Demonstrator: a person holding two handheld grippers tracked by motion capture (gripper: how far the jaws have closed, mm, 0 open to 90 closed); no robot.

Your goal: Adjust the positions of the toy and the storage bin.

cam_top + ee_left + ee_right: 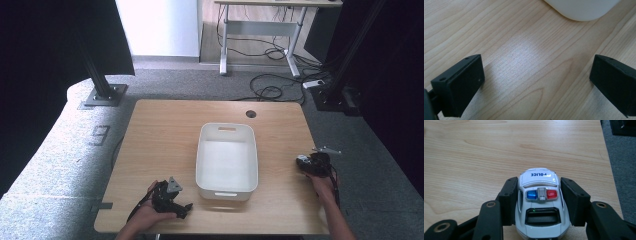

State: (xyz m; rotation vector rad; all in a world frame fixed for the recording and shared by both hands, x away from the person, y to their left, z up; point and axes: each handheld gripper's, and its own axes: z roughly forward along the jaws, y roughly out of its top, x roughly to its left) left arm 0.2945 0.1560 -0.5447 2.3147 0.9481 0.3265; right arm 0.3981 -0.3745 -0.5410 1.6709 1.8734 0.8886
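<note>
Pale wooden tabletop [165, 130] carries a white plastic bin [226, 161]. Right of the bin, the right hand-held gripper [539, 195] squeezes a white toy police car [540, 205]; it should lift level. Left hand-held gripper [536, 82] gapes, holding nothing.

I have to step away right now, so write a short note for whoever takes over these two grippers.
Right gripper: jaws closed on the sides of the toy police car, at the table's right edge, with the car low over or on the wood.
Left gripper: open, holding nothing, low over bare wood by the near left corner of the white bin.
Done: the car is gripped.
Left: the bin looks empty; the car most likely goes into it, so lift it across and release. Left gripper could steady the bin.
</note>
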